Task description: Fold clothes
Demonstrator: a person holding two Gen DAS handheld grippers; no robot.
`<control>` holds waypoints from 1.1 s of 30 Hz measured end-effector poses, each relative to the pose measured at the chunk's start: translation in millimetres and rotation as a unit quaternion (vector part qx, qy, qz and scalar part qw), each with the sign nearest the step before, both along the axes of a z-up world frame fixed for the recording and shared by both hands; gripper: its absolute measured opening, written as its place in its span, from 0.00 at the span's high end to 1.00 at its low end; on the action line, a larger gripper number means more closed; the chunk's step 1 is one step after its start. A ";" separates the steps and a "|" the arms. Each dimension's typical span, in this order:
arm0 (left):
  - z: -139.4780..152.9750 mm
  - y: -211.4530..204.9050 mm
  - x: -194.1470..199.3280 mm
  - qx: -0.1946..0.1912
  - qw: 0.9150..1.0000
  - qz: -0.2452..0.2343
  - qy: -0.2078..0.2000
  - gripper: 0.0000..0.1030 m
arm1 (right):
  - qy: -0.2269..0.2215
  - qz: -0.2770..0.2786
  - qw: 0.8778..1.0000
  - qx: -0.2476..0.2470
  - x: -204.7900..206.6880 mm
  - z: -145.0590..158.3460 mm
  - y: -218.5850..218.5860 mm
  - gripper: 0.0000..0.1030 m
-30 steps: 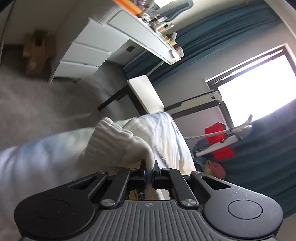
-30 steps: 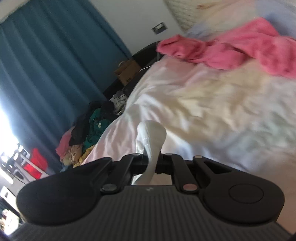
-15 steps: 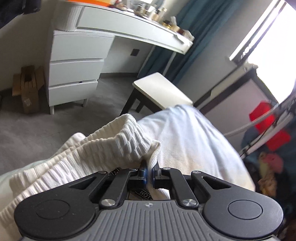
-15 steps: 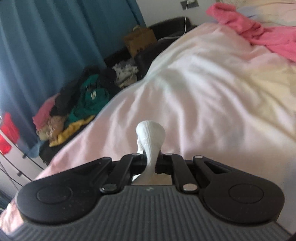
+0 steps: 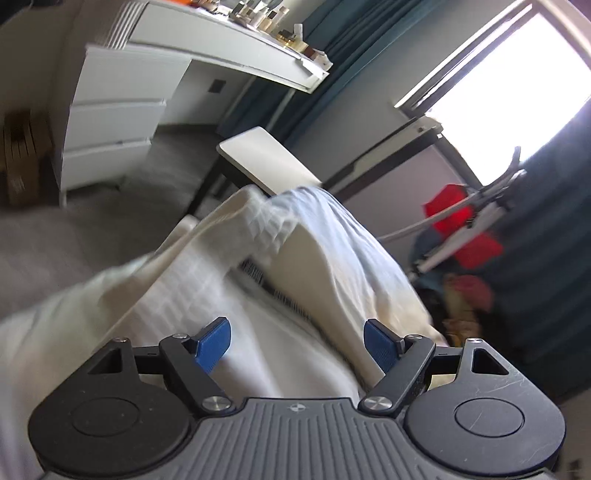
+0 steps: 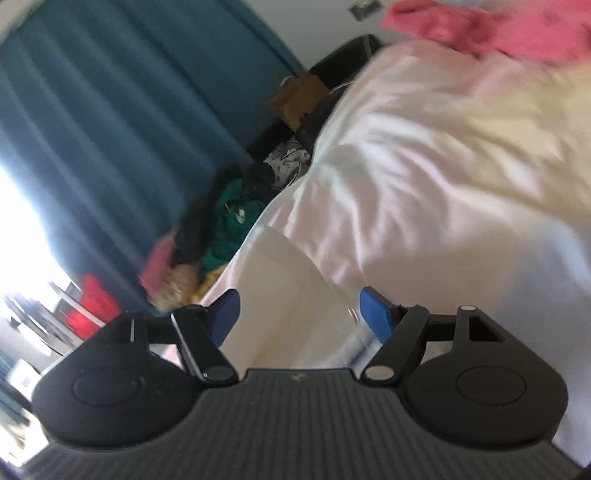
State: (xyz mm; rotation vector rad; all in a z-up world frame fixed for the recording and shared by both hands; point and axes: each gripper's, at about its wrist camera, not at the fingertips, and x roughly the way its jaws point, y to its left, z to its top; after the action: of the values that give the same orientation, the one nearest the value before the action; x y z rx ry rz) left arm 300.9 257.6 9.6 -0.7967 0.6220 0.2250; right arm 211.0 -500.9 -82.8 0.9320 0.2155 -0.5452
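1. Where it lies on the bed (image 6: 461, 155), the cream ribbed garment (image 5: 207, 273) sits loose before my grippers.
2. My left gripper (image 5: 297, 345) has just sprung wide, gripping nothing.
3. My right gripper (image 6: 299, 314) likewise has just opened, pads clear.
4. Pink clothes (image 6: 491, 26) lie well beyond.

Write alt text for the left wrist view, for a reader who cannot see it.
The left gripper is open, its blue pads wide apart after just opening, above a cream ribbed garment lying loosely folded on a white bed. Beyond are a white stool, a white dresser, teal curtains and a bright window.
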 end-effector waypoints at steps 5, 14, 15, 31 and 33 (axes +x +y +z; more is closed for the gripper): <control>-28.5 17.0 -68.0 -0.069 0.997 0.025 0.018 0.18 | -0.008 0.003 0.998 0.060 -52.4 -23.0 28.1 0.26; -73.2 35.0 -60.2 -0.116 0.990 0.073 0.012 0.20 | -0.003 0.085 0.988 0.126 -7.9 -52.0 35.0 0.26; -74.0 34.6 -52.8 -0.110 0.991 0.075 0.006 0.26 | -0.008 0.082 0.989 0.120 0.2 -54.2 33.9 0.26; 14.3 44.0 -58.0 -0.069 0.993 0.092 -0.012 0.87 | 0.008 0.095 0.995 0.036 28.9 12.9 45.8 0.84; 29.4 47.2 -81.2 -0.070 0.993 0.095 -0.025 0.87 | 0.002 0.094 0.994 0.048 10.3 23.9 55.8 0.84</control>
State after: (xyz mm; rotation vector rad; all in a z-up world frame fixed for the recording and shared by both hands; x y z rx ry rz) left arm 219.7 304.8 39.0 -0.9950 0.5185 0.3375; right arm 221.3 -445.1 -59.0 0.9911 0.3325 -0.3653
